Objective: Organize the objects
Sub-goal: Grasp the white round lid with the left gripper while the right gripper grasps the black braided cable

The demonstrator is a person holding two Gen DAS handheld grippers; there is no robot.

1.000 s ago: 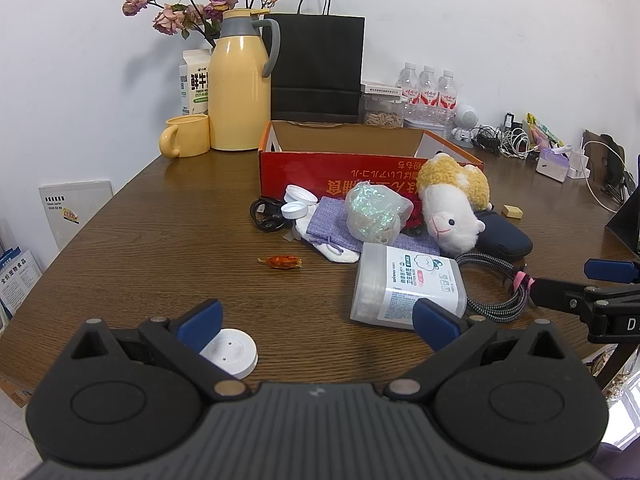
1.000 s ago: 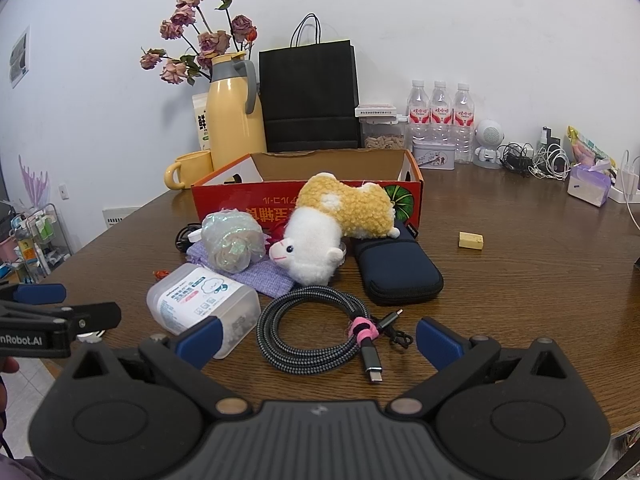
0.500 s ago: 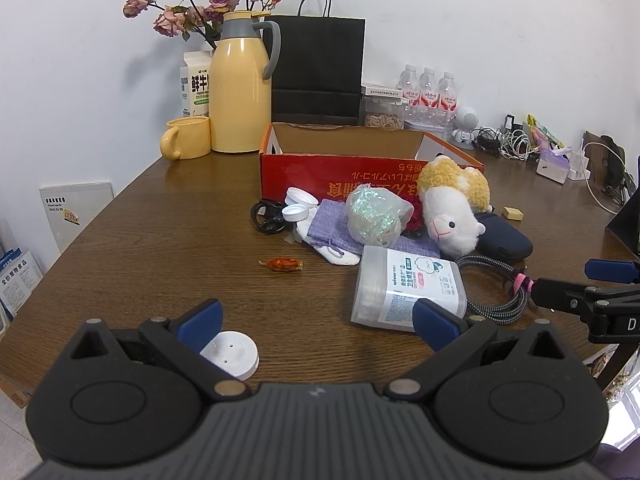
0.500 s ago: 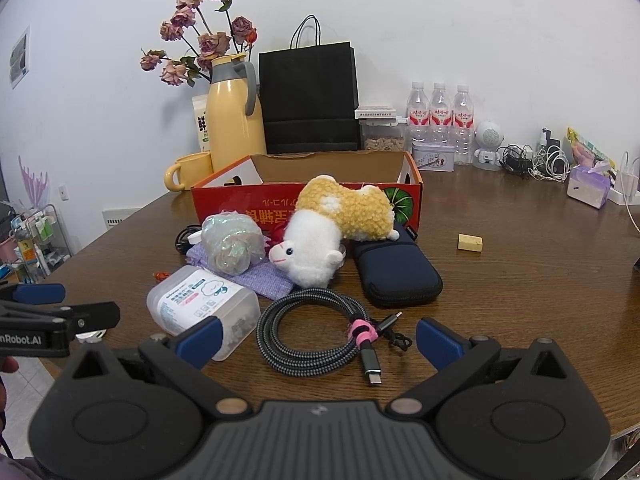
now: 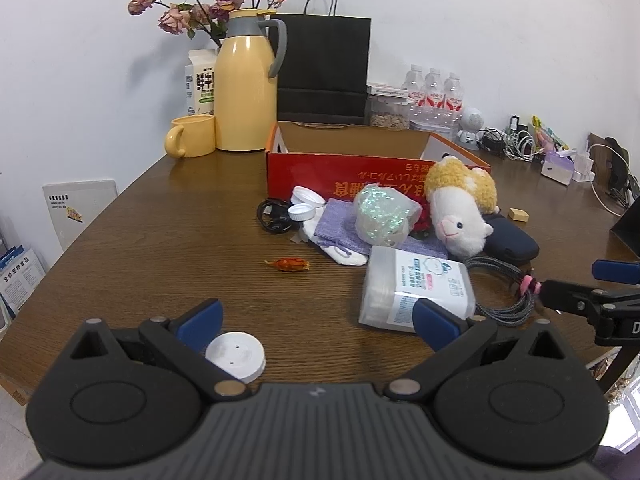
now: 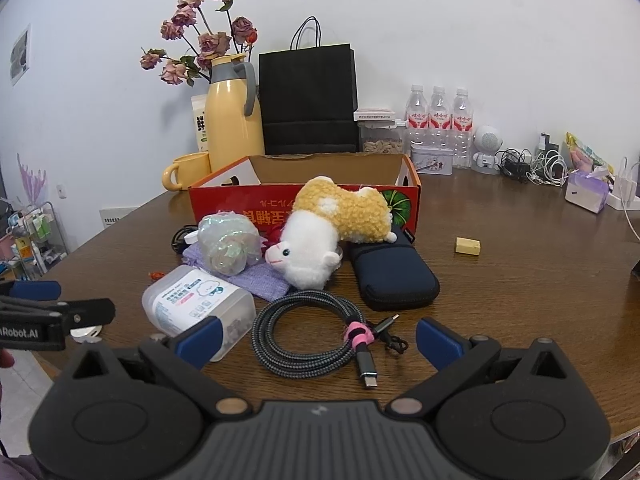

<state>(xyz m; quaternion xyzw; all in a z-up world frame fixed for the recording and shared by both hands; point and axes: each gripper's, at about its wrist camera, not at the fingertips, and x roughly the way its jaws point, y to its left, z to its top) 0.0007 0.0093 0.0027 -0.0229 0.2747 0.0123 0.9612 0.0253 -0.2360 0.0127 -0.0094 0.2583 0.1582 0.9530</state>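
An open red cardboard box stands mid-table. In front of it lie a plush alpaca, an iridescent wrapped ball, a purple pouch, a clear wipes box, a coiled braided cable and a navy case. My left gripper is open above the near table edge, a white disc beside its left finger. My right gripper is open with the cable between its fingers, untouched.
A yellow thermos, yellow mug, milk carton and black paper bag stand behind the box. Water bottles, chargers and a tissue pack line the back right. A red candy and small yellow block lie loose.
Both grippers have held their place, still open; the views shifted only very slightly. No object on the table has moved.
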